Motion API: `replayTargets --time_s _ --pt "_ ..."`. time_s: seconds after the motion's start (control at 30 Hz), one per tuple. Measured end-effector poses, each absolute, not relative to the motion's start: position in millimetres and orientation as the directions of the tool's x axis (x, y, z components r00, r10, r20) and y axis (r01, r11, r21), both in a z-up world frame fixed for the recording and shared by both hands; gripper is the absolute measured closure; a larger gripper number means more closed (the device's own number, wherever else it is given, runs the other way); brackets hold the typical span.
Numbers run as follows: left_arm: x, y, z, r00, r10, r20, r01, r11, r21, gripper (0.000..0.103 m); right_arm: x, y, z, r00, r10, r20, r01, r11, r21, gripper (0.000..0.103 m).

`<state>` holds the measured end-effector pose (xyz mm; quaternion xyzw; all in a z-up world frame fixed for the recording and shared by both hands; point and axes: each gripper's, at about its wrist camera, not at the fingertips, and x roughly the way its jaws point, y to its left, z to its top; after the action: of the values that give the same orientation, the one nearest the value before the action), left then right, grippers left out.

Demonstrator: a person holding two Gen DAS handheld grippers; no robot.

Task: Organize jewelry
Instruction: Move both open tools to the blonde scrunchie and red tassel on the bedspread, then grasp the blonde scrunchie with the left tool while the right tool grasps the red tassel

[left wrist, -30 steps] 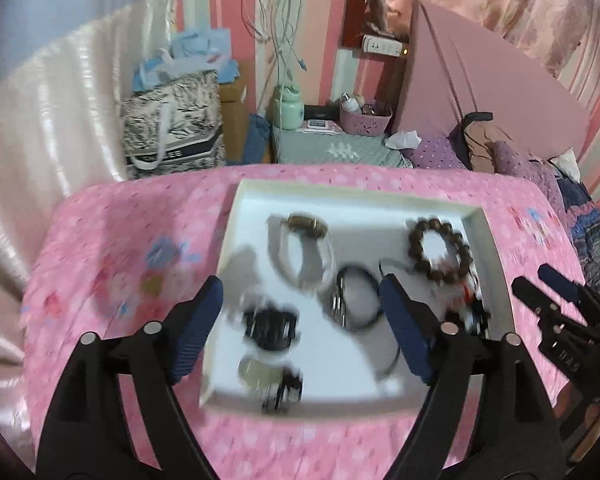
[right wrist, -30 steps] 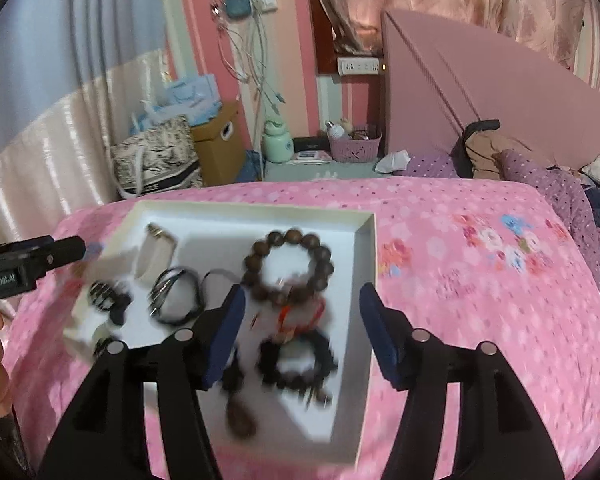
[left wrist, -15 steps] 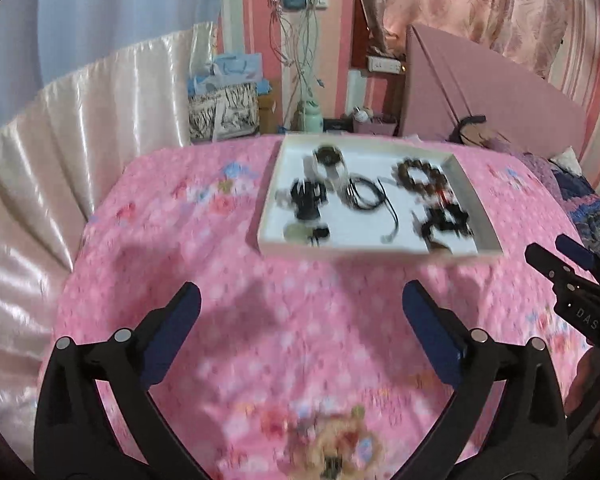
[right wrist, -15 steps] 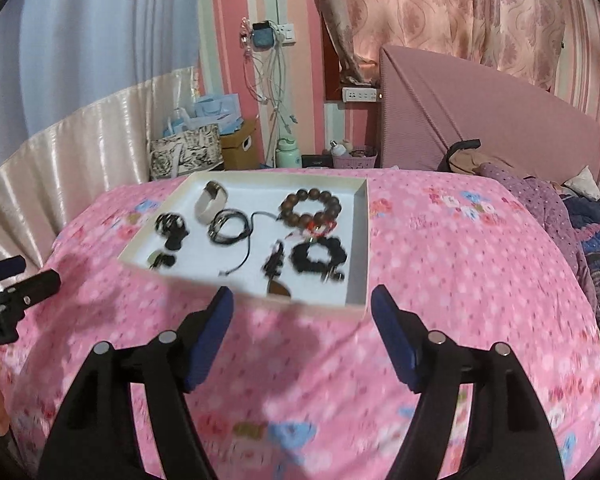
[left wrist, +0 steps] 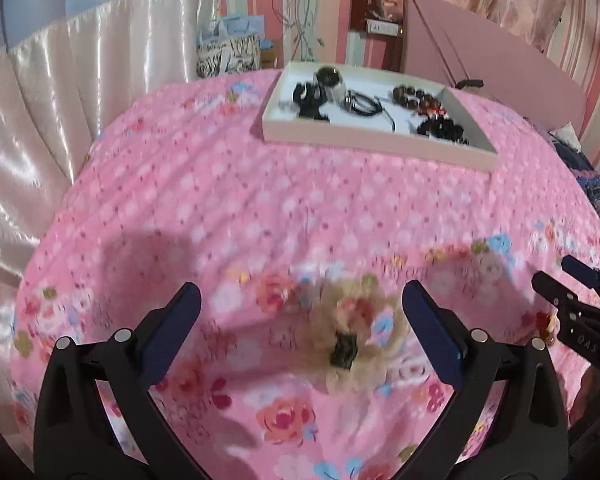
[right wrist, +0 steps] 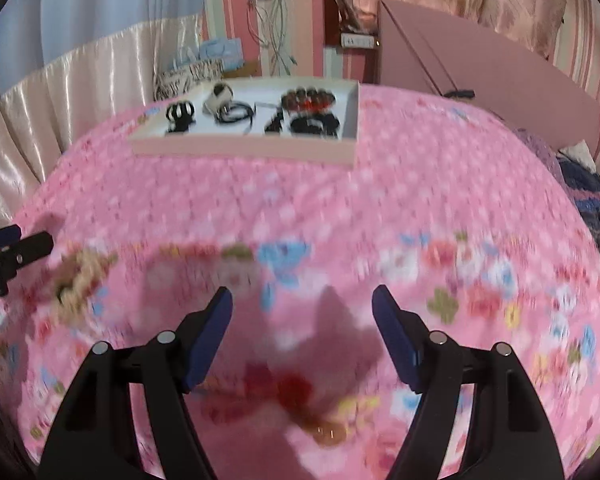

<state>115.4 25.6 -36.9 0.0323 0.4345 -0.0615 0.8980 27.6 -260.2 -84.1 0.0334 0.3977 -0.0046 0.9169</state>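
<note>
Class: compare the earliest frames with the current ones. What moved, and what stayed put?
Both grippers drew back from the tray: left gripper and right gripper now hover over the pink bedspread, jaws wider, empty. The jewelry lies unchanged in the tray.

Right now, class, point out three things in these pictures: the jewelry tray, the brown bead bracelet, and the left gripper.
jewelry tray (left wrist: 380,145), left wrist view, on its near outer wall.
brown bead bracelet (right wrist: 308,96), right wrist view, on the beads at the ring's near side.
left gripper (left wrist: 301,330), left wrist view, midway between its open fingertips.
</note>
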Motion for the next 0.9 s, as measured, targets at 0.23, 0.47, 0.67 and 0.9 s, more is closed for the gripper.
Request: replayTargets --time_s 0.23,0.47,0.67,0.9 --pt "112 24 -65 0.563 -0.080 -0.822 0.144 0.990 0.003 0.003 6 -266 -104 0.661 0.023 -0.750 0.053 0.996 0.077 0.030" --pt "117 28 -69 0.553 -0.081 -0.829 0.137 0.991 -0.006 0.005 3 -263 -112 0.651 0.014 -0.759 0.044 0.997 0.056 0.055" --pt "125 27 -83 0.485 -0.113 -0.867 0.164 0.986 -0.037 0.035 4 -259 -114 0.649 0.012 -0.761 0.035 0.998 0.046 0.087" --pt "127 29 -79 0.480 -0.117 -0.870 0.171 0.985 -0.039 0.081 8 -264 -109 0.658 0.011 -0.753 0.039 0.998 0.049 0.092"
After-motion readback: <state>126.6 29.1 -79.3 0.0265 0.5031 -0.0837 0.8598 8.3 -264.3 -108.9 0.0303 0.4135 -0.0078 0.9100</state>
